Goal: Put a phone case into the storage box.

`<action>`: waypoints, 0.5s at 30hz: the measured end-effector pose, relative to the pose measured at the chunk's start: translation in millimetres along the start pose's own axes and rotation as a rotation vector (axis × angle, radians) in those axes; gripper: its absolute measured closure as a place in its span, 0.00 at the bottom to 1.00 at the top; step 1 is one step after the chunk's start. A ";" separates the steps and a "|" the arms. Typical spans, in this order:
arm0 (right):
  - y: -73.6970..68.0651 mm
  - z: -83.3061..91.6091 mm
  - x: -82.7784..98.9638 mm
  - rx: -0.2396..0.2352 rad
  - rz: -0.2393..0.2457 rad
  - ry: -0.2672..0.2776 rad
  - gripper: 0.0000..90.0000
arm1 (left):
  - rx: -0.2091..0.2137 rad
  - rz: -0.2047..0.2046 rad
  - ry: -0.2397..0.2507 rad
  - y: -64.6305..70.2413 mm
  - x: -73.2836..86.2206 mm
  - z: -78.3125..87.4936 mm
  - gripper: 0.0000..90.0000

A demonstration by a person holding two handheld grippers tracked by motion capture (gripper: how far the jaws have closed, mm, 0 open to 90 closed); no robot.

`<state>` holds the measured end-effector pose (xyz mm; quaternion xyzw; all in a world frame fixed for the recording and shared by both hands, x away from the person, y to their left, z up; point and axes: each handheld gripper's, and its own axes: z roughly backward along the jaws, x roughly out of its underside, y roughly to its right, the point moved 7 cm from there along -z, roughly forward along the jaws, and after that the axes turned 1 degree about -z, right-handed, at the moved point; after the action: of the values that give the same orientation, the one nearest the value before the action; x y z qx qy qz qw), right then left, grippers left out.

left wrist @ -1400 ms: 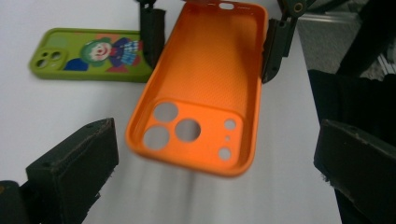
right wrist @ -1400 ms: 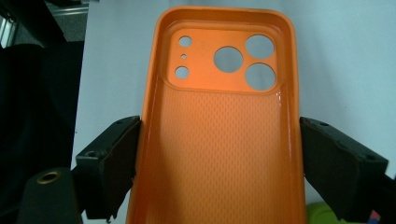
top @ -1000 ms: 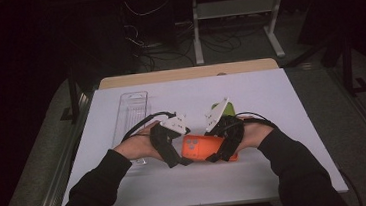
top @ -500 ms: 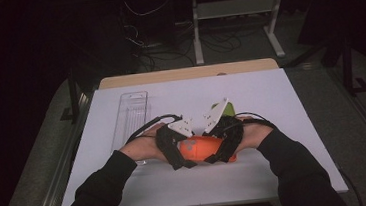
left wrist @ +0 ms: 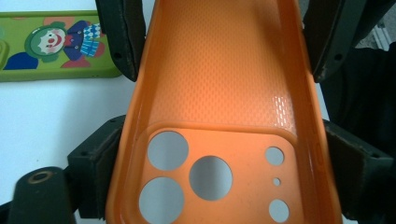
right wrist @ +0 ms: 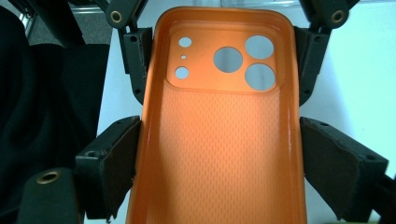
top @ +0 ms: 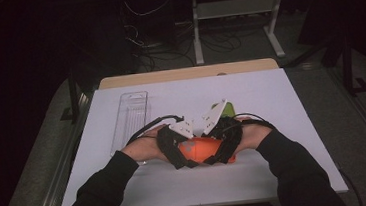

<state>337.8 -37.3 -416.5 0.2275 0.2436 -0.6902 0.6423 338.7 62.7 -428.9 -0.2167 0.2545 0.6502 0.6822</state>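
- An orange soft-plastic phone case (top: 202, 149), hollow side up with round camera cut-outs, is held just above the white table sheet (top: 281, 99), near its front edge.
- Its camera end is gripped by the left gripper (left wrist: 219, 154), whose jaws have just been closing onto the case's long sides.
- The other end is clamped by the right gripper (right wrist: 219, 158).
- Beyond the case, a green cartoon-printed phone case (left wrist: 56, 44) is seen lying flat.

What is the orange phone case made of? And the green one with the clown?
The orange phone case looks like soft, shiny silicone or rubbery plastic: glossy rim, dimpled inside. The green case looks like matte rubbery plastic with a printed clown, though I can't be sure.
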 end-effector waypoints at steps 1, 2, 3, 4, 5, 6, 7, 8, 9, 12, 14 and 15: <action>0.1 0.1 0.2 -0.001 0.000 0.000 0.16 | 0.002 0.003 0.000 0.1 0.2 0.0 0.15; 1.0 0.1 0.0 0.003 0.008 0.003 0.16 | 0.005 0.002 -0.003 0.2 0.3 0.1 0.15; 0.1 0.2 0.2 -0.001 0.000 -0.001 0.16 | 0.008 0.000 -0.003 0.3 0.5 -0.3 0.16; 0.1 0.0 0.4 -0.004 0.001 -0.001 0.16 | 0.008 0.000 -0.003 0.3 0.5 -0.3 0.16; 0.1 -0.1 0.5 -0.007 0.001 -0.002 0.16 | 0.012 -0.007 -0.004 0.5 0.8 -0.4 0.16; 0.1 -0.1 0.7 -0.008 0.001 -0.004 0.16 | 0.018 -0.003 -0.005 1.0 1.0 -0.4 0.17; -0.1 -0.3 0.7 -0.011 -0.001 -0.003 0.16 | 0.018 -0.003 -0.005 1.0 1.0 -0.4 0.17; 0.1 -0.6 0.5 -0.011 0.006 0.000 0.16 | 0.020 -0.002 -0.009 1.0 1.3 -0.2 0.17; 0.1 -0.6 0.5 -0.011 0.006 0.000 0.16 | 0.021 0.000 -0.009 1.0 1.2 -0.2 0.17; -0.9 -1.1 0.8 -0.009 -0.001 0.001 0.16 | 0.016 0.002 -0.010 1.4 1.7 0.5 0.18; -1.1 -1.1 0.6 -0.007 -0.003 0.006 0.15 | 0.015 0.008 -0.003 1.6 1.9 1.2 0.18; -0.8 -0.3 0.1 -0.002 0.001 0.012 0.15 | 0.013 0.012 -0.004 1.3 2.3 2.2 0.18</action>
<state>337.0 -37.1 -416.8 0.2312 0.2479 -0.6883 0.6413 337.6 66.0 -428.6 -0.2097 0.2587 0.6531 0.6802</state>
